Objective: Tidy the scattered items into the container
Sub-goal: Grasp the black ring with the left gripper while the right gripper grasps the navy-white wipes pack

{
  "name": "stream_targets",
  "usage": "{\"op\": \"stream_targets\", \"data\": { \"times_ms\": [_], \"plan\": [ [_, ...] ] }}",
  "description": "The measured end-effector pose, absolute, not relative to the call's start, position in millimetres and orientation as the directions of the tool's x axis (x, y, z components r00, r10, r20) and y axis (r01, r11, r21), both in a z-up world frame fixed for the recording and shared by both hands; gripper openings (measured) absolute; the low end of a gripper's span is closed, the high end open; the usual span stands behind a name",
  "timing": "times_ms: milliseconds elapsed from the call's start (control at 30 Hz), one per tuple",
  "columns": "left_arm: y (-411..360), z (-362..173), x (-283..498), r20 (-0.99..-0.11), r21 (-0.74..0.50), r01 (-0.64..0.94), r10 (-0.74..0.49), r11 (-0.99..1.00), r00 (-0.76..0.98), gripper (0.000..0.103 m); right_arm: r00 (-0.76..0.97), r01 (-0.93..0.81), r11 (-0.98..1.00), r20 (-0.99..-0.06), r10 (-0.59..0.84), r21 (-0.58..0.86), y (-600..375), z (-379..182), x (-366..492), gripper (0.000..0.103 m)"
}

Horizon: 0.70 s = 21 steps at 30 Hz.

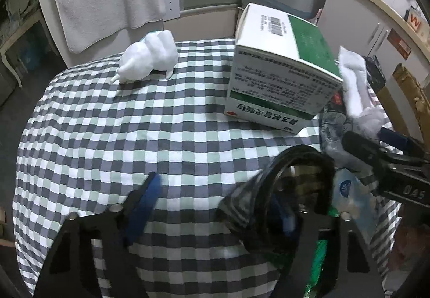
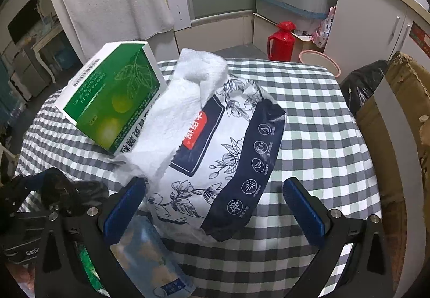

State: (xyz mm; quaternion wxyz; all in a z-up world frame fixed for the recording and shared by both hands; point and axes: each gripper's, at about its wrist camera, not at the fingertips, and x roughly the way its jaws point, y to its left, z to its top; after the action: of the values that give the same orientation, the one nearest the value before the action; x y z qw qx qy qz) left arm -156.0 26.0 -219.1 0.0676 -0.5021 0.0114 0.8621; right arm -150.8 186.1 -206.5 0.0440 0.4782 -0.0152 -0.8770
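Note:
A green-and-white medicine box (image 1: 279, 66) lies tilted on the checked tablecloth; it also shows in the right wrist view (image 2: 113, 99). A white plaster figure (image 1: 147, 58) sits at the far side. A blue-flowered tissue pack (image 2: 223, 160) with white tissue sticking out lies between my right gripper's (image 2: 215, 206) open fingers. A dark round ring-shaped object (image 1: 290, 190) sits against my left gripper's (image 1: 225, 195) right finger; the left finger (image 1: 145, 201) stands well apart from it.
A small light-blue packet (image 2: 150, 257) and a green packet (image 1: 319, 257) lie near the front edge. A red thermos (image 2: 280, 41) and pink basin (image 2: 319, 61) stand on the floor beyond. A cardboard box (image 2: 397, 136) stands at the right.

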Motion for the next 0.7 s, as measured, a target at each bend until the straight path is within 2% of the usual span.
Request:
{"op": "stream_targets", "data": {
  "times_ms": [67,133,167,233,467,567,700],
  "plan": [
    [28.3,-217.4,-155.2,-0.865,-0.051,-0.136,0.112,-0.989,-0.489,0.045,-0.540,0.061,-0.996,-0.837,-0.083,0.059,185.6,-208.0,-150.2,0.102],
    [28.3,-216.8,-155.8,-0.865,-0.061,-0.144,0.124,-0.988,-0.485,0.034,-0.541,0.063,-0.997,-0.838,-0.075,0.048,183.8,-208.5,-150.4,0.101],
    [28.5,-216.4,-155.8,-0.867,-0.065,-0.149,0.130,-0.987,-0.481,0.030,-0.539,0.066,-0.997,-0.839,-0.073,0.045,183.0,-208.4,-150.0,0.097],
    [28.9,-215.6,-155.7,-0.869,-0.062,-0.154,0.129,-0.986,-0.477,0.025,-0.529,0.072,-0.997,-0.846,-0.071,0.039,180.8,-209.4,-149.5,0.078],
    [28.6,-214.2,-154.8,-0.874,-0.067,-0.153,0.132,-0.986,-0.468,0.010,-0.544,0.090,-0.995,-0.834,-0.094,0.054,178.2,-203.2,-142.5,0.040],
    [26.9,-209.9,-150.0,-0.870,-0.077,-0.152,0.141,-0.985,-0.472,0.010,-0.551,0.087,-0.993,-0.827,-0.112,0.077,182.6,-199.2,-140.5,0.031],
    [24.6,-200.9,-141.7,-0.864,-0.079,-0.149,0.142,-0.986,-0.483,0.010,-0.561,0.088,-0.992,-0.819,-0.123,0.088,187.4,-192.4,-136.9,0.028]
  ]
}}
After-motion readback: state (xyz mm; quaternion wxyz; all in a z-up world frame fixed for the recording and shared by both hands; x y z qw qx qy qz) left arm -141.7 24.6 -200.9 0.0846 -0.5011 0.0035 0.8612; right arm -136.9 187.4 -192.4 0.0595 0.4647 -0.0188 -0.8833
